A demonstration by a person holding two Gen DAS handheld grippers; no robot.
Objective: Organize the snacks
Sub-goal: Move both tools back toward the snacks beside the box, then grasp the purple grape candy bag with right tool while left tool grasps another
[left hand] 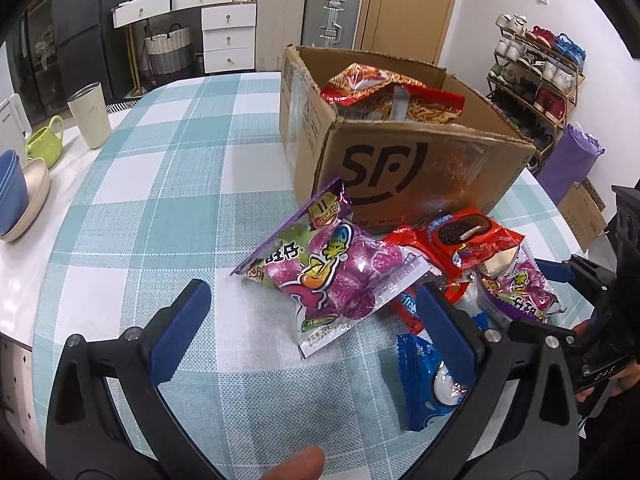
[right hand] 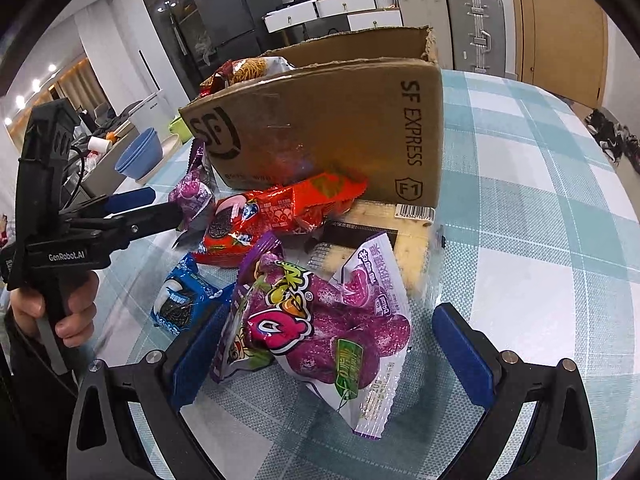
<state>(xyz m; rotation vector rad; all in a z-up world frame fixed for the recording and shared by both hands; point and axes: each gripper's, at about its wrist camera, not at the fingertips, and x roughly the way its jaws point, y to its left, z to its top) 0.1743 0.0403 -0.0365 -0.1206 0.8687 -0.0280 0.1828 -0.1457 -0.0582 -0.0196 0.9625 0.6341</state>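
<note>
On the checked tablecloth, both grippers stood spread over the snack pile.
The right gripper straddled a purple gummy bag without pinching it; the left gripper framed another purple bag. Best to close on the bag's middle, then lift clear into the cardboard box just behind.

The cardboard box hides the lower part of the red noodle-snack bag standing in it; the right wrist view shows only that bag's top above the box wall. A blue cookie packet lies partly behind the left gripper's right finger. The red cookie packet covers the box's lower edge. Small print on the purple gummy bag is unreadable
</note>
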